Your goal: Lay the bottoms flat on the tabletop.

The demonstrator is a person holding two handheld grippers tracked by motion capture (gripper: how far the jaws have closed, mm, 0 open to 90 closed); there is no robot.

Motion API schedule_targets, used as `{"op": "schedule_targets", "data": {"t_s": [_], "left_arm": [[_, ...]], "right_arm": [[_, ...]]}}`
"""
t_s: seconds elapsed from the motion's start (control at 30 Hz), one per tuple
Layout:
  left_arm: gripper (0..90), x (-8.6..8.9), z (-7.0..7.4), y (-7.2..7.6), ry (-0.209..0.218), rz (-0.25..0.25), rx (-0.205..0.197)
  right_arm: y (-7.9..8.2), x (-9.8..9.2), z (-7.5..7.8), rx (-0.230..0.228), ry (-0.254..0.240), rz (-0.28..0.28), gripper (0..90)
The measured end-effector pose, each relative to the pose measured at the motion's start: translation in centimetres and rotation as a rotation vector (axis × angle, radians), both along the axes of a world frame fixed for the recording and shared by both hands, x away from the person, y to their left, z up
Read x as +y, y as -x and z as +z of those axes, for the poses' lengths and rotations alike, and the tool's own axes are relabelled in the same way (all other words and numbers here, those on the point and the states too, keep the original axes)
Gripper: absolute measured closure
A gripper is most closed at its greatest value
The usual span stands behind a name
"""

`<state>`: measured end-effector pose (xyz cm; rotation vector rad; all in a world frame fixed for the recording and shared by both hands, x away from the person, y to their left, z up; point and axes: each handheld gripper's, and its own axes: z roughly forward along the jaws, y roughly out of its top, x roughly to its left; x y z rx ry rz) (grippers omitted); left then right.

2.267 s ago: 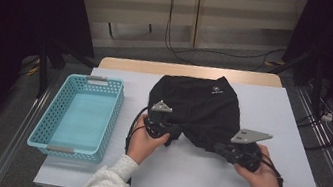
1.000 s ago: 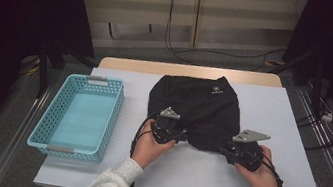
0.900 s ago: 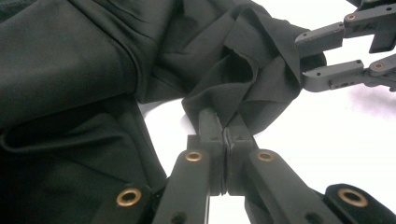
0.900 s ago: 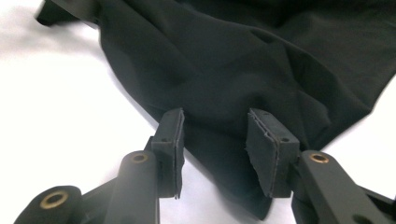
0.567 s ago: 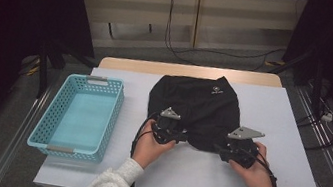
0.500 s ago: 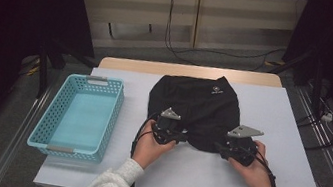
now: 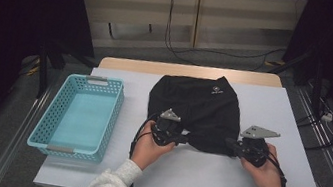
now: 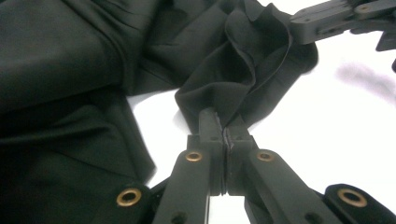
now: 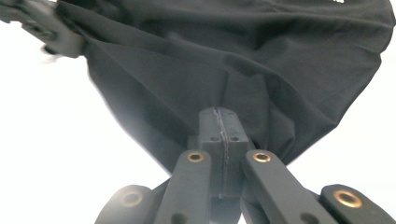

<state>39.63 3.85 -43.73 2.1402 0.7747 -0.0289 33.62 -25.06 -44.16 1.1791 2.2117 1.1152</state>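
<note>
So that the black shirt could be lifted and moved without slipping, its near edge was pinched at two spots on the white counter. The left gripper was shut tight on a bunched fold, and the right gripper had just been closed on the cloth too. The blue basket was kept just beside the shirt, probably so the shirt could be dropped in.
</note>
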Motion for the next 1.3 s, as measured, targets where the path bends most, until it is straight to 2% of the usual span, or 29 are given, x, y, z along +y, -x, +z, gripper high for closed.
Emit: {"op": "schedule_targets", "data": {"t_s": [0.07, 0.2, 0.3, 0.43, 0.5, 0.53, 0.6, 0.7, 0.73, 0.83, 0.87, 0.97, 1.03, 1.1, 1.17, 1.2, 1.3], "left_arm": [[89.1, 0.1, 0.1, 0.4, 0.004, -0.007, 0.005], [89.1, 0.3, 0.5, 1.5, -0.003, -0.032, 0.003], [89.0, 0.6, 0.5, 2.5, -0.013, -0.047, 0.004], [88.9, 0.7, 0.2, 3.9, -0.026, -0.080, 0.017], [88.8, 0.7, 0.1, 4.9, -0.047, -0.101, 0.020], [88.8, 0.7, 0.0, 5.1, -0.047, -0.106, 0.025], [88.1, 0.9, -0.1, 5.6, -0.055, -0.115, 0.028], [83.2, 1.1, -0.1, 5.9, -0.063, -0.111, 0.037], [80.9, 1.2, 0.0, 5.9, -0.056, -0.105, 0.038], [68.7, 1.5, 0.6, 5.6, 0.004, -0.086, 0.022], [63.8, 1.7, 0.7, 5.5, 0.009, -0.086, 0.018], [51.9, 2.1, 0.9, 4.9, 0.035, -0.050, 0.006], [47.3, 2.4, 0.8, 4.4, 0.064, -0.026, -0.001], [41.1, 2.6, 0.7, 4.0, 0.059, -0.014, -0.025], [37.4, 2.6, 0.4, 3.5, 0.066, 0.001, -0.033], [36.7, 2.6, 0.2, 3.3, 0.063, 0.006, -0.032], [35.8, 2.5, -0.2, 2.8, 0.056, 0.029, -0.032]], "right_arm": [[0.8, -0.2, 0.3, -0.005, -0.009, 0.013, 90.0], [2.2, 0.0, 0.5, -0.002, 0.009, 0.043, 90.0], [3.5, 0.0, 0.5, 0.012, 0.025, 0.074, 90.0], [5.1, -0.6, 0.2, 0.039, 0.016, 0.099, 90.0], [5.8, -0.9, 0.0, 0.048, 0.051, 0.109, 90.0], [6.2, -1.2, 0.0, 0.050, 0.064, 0.103, 87.9], [6.5, -1.7, 0.0, 0.051, 0.047, 0.086, 82.3], [6.3, -2.7, 0.3, 0.037, 0.012, 0.015, 73.2], [6.0, -2.9, 0.3, 0.038, -0.004, -0.013, 67.5], [5.3, -3.0, -0.1, 0.052, -0.029, -0.069, 60.7], [4.9, -2.9, -0.4, 0.066, -0.033, -0.094, 58.4], [4.0, -2.9, -0.8, 0.080, -0.039, -0.121, 54.1], [3.4, -2.8, -0.8, 0.085, -0.041, -0.138, 54.1], [3.0, -2.8, -0.9, 0.099, -0.046, -0.155, 54.3], [2.7, -2.7, -1.3, 0.128, -0.043, -0.159, 57.1], [2.6, -2.6, -1.6, 0.145, -0.042, -0.155, 57.3], [2.5, -2.2, -1.7, 0.136, -0.036, -0.111, 63.7]]}}
